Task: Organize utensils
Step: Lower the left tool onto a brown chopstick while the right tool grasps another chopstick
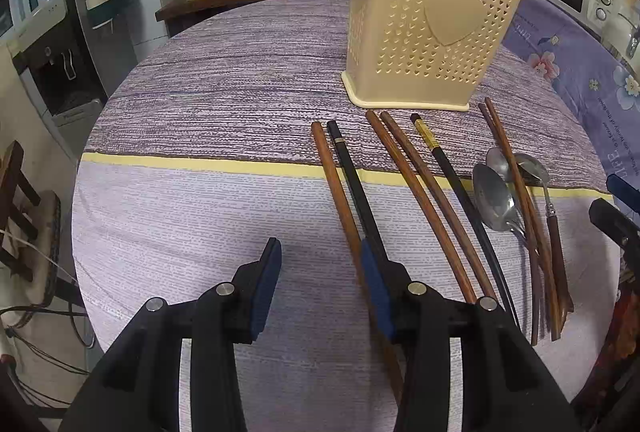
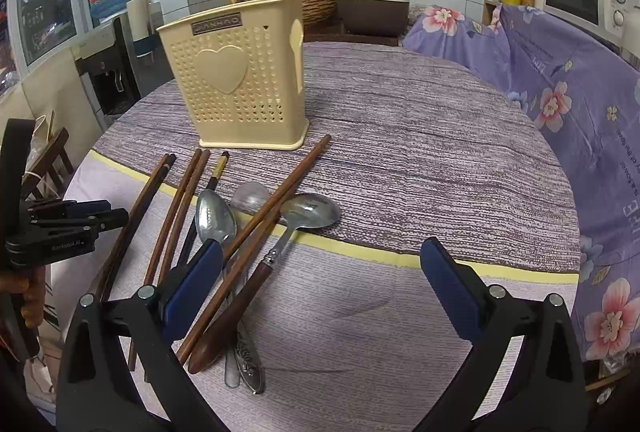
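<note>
Table: round table, purple striped cloth.
Holder: cream perforated utensil holder upright toward the far edge.
Utensils: wooden and black chopsticks fanned just in front of the holder; 3 spoons beside them, toward the right edge.
Left gripper: part open, empty; right finger above the leftmost chopsticks.
Right gripper: wide open, empty, over bare cloth beside the spoons.

Both views are taken from the wrists, angled down along each tool's fingers, close over the round surface with its purple striped cloth. The cream perforated plastic holder and the row of wooden chopsticks are shared, seen from the left and from the right.
</note>
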Tool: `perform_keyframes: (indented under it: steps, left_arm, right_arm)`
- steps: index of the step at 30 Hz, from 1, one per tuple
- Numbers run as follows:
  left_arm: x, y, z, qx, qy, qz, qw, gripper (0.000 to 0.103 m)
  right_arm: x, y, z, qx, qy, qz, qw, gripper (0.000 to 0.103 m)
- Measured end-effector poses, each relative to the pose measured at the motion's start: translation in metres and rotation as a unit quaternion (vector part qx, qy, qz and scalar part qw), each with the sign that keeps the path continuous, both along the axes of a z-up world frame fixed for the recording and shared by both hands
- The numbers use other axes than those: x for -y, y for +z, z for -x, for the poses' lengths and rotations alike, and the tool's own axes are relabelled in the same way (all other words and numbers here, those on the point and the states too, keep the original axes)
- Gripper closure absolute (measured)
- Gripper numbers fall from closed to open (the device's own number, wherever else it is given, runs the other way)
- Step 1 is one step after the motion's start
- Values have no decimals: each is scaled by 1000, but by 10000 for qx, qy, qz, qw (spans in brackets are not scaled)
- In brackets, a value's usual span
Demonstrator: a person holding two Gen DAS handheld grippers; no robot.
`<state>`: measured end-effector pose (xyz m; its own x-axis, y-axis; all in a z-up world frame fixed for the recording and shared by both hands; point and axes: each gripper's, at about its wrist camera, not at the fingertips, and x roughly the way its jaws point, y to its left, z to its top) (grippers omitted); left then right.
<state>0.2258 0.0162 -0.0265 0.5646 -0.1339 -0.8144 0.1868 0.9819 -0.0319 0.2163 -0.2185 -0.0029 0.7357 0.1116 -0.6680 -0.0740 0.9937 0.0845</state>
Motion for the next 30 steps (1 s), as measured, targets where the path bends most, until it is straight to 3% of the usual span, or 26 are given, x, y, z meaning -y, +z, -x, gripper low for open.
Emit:
perform_keyframes:
  steps: [4, 7, 14, 20, 24, 30]
  left_arm:
    - [2, -1, -3, -35, -76, -74, 9999, 60]
    - [0, -1, -5, 7, -56, -370, 9993, 60]
    - [-14, 8, -14, 11, 33, -216, 9998, 60]
    - [-22, 5, -31, -182, 345, 162, 9991, 62]
    - [-17, 0, -47, -360, 506, -8, 9981, 63]
    - [-26, 1, -60, -466, 748, 216, 9959, 63]
  right_arm:
    - [0, 1, -2, 24, -8, 119, 9999, 5]
    - [4, -1, -6, -66, -32, 201, 9998, 5]
    - [9, 5, -30, -221, -8, -297, 9993, 7]
    - [4, 8, -58, -445, 7, -698, 9966, 31]
    - [7, 3, -89, -782, -167, -989, 9919, 55]
    - [2, -5, -125, -1154, -327, -1086, 9868, 75]
